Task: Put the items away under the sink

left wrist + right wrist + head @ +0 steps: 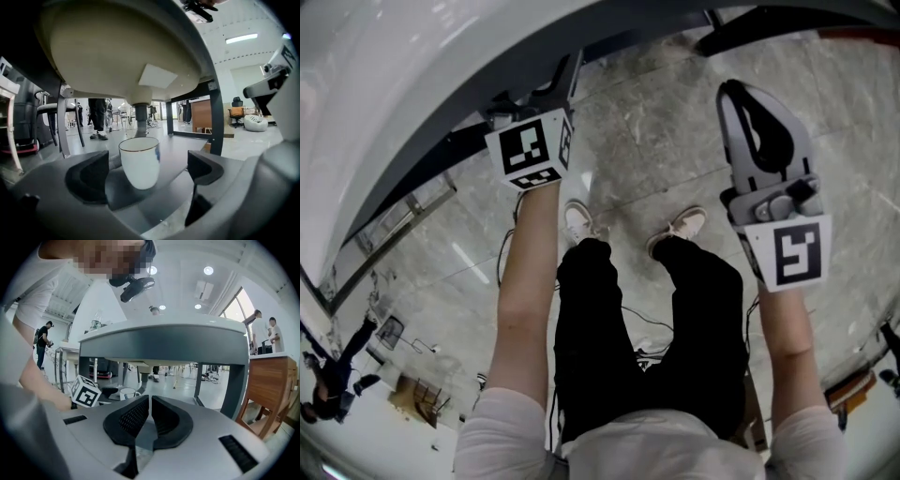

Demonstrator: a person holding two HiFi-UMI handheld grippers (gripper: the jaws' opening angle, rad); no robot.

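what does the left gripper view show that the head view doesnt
Only the left gripper view: a white cup with a thin gold rim, standing on the dark shelf under the sink, between the open jaws and clear of both; also the sink's underside and drain pipe.
Only the head view: the right gripper, the person's black trousers, pale shoes and the marble floor.
Both: the left gripper and the sink, seen from below in one and from above in the other.

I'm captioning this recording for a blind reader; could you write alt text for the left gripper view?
A white cup with a thin gold rim stands on a dark shelf under the sink basin, between the open jaws of the left gripper. The drain pipe drops behind it.
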